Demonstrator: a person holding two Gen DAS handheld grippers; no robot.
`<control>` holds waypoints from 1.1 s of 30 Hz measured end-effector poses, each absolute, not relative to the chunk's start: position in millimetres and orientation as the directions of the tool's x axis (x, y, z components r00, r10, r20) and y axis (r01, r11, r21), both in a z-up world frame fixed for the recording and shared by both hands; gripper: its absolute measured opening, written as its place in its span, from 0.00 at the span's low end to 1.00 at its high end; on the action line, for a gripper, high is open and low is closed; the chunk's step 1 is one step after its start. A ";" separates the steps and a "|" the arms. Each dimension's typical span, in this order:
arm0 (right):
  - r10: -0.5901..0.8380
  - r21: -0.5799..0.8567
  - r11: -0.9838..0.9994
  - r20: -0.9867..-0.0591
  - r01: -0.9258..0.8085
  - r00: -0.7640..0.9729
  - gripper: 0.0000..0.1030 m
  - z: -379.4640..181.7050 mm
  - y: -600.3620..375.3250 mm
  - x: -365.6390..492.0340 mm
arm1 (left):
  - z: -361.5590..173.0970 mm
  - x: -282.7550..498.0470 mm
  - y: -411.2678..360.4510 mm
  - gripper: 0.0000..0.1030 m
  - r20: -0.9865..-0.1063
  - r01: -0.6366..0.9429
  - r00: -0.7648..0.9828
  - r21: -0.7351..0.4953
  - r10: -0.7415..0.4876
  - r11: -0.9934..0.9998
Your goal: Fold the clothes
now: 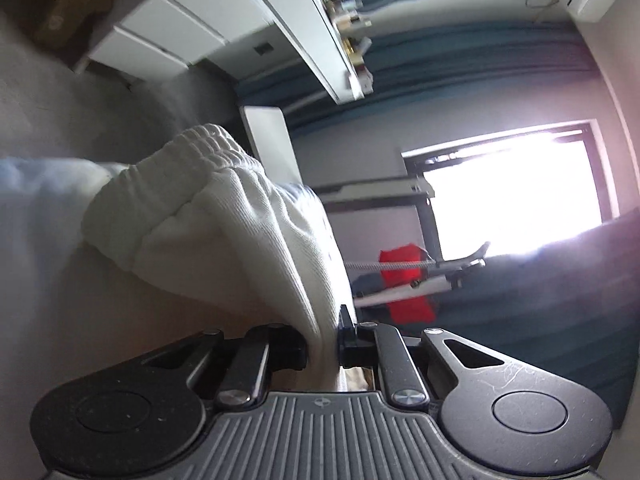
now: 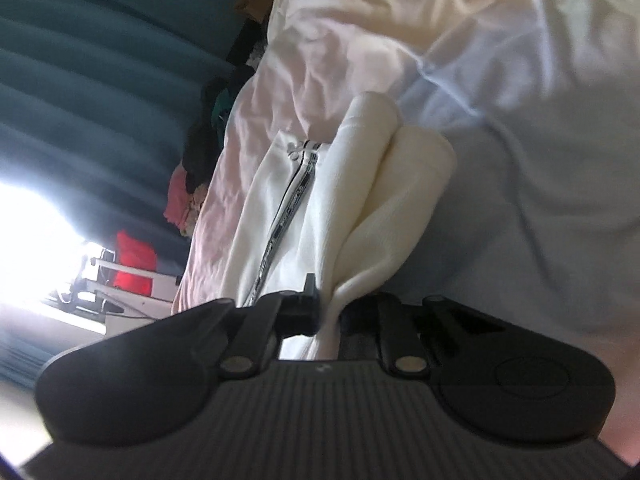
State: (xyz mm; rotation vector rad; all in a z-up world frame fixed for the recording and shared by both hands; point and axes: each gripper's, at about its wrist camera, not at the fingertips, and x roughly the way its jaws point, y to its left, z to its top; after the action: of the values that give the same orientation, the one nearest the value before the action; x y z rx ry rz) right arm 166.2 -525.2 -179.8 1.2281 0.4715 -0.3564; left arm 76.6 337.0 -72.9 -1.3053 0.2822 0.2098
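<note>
- Where the left wrist view looks along its fingers, the left gripper (image 1: 324,344) has its jaws drawn narrow and clamped on a bunch of the white garment (image 1: 224,216); the cloth runs straight down between the black fingers (image 1: 286,346).
- The garment in that view is a ribbed knit with a gathered, elastic-looking band at its far end; it rises from the jaws and hangs over towards the left of the picture, above a grey-white bed surface (image 1: 52,288), blurred.
- Behind it stand white drawers (image 1: 168,28), a teal curtain (image 1: 460,60), a bright window (image 1: 516,188) and a red cloth (image 1: 404,284) on a rack.
- In the right wrist view the right gripper (image 2: 328,316) is likewise pinched nearly closed on the same white garment (image 2: 360,208), with fabric pressed between its fingers (image 2: 300,314).
- Here the garment shows a zip (image 2: 288,212) with a dark-and-white edging running up from beside the left finger, and two rolled folds to its right.
- The garment lies against a crumpled pale sheet (image 2: 500,120) on the bed; whether its far end rests on the sheet or is lifted clear cannot be told.
- A pile of dark and pink clothes (image 2: 192,184) sits at the sheet's left edge.
</note>
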 end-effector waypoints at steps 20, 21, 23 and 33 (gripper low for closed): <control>-0.058 0.867 0.233 -0.440 0.441 0.896 0.85 -185.0 -557.4 72.2 | -16.3 10.0 273.0 0.78 -0.617 -0.652 0.700 -0.348 0.359 0.674; -0.033 0.869 0.259 -0.429 0.422 0.903 0.85 -181.1 -553.8 79.1 | -10.1 14.0 263.8 0.78 -0.599 -0.646 0.708 -0.335 0.374 0.686; 0.020 0.879 0.288 -0.402 0.380 0.915 0.84 -176.2 -546.3 92.2 | -0.8 16.9 246.3 0.81 -0.558 -0.622 0.734 -0.325 0.386 0.713; 0.045 0.756 0.409 -0.575 0.510 0.817 0.49 -192.7 -537.6 142.2 | -13.6 62.1 191.6 0.86 -0.554 -0.372 0.827 -0.410 0.097 0.833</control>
State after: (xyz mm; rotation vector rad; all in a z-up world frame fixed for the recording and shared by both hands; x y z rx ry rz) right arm 142.2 -537.6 -192.7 1.1243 0.5695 -0.3137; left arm 62.1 191.6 -13.6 -0.5333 0.5448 0.2618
